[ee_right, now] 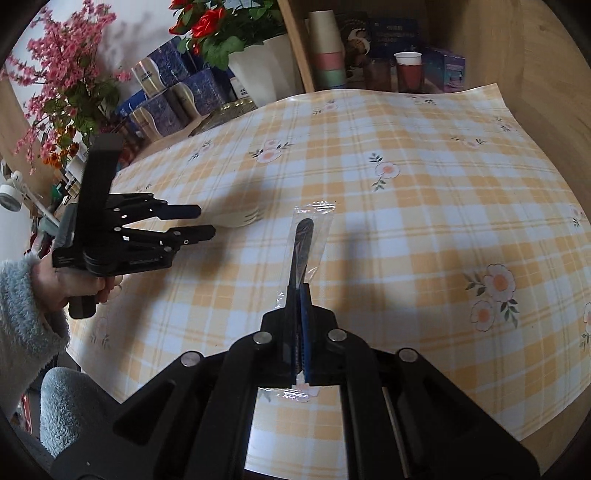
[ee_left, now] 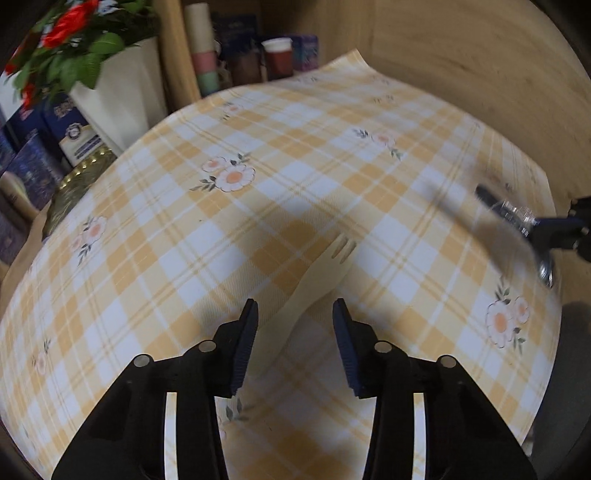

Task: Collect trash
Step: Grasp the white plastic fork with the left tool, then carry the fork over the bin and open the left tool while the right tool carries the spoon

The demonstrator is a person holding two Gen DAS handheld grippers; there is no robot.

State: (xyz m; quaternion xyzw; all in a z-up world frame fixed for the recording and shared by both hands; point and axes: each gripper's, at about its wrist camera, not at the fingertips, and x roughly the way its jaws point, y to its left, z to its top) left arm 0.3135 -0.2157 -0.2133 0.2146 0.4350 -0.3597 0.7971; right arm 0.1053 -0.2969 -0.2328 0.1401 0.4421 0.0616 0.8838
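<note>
Straddling a pale fork [ee_left: 317, 280], left tongs [ee_left: 295, 314] half-open; right tongs [ee_right: 301, 295] clamped on wrapped cutlery [ee_right: 308, 236]

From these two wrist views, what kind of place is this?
Likely a home dining or living room: a table with a plaid floral tablecloth, potted flowers, and wooden shelves with stacked paper cups and boxes.

The left black two-finger gripper [ee_left: 294, 314] points steeply downward, its ribbed dark fingers [ee_left: 245, 343] parted and pressing on nothing. A hand [ee_right: 79, 284] in a fluffy grey sleeve [ee_right: 26, 314] grips its handle from below. The right black two-finger gripper [ee_right: 300, 291] also tilts downward, its fingers [ee_right: 305, 325] clamped tight on a black utensil in a clear plastic wrapper [ee_right: 306, 240].
</note>
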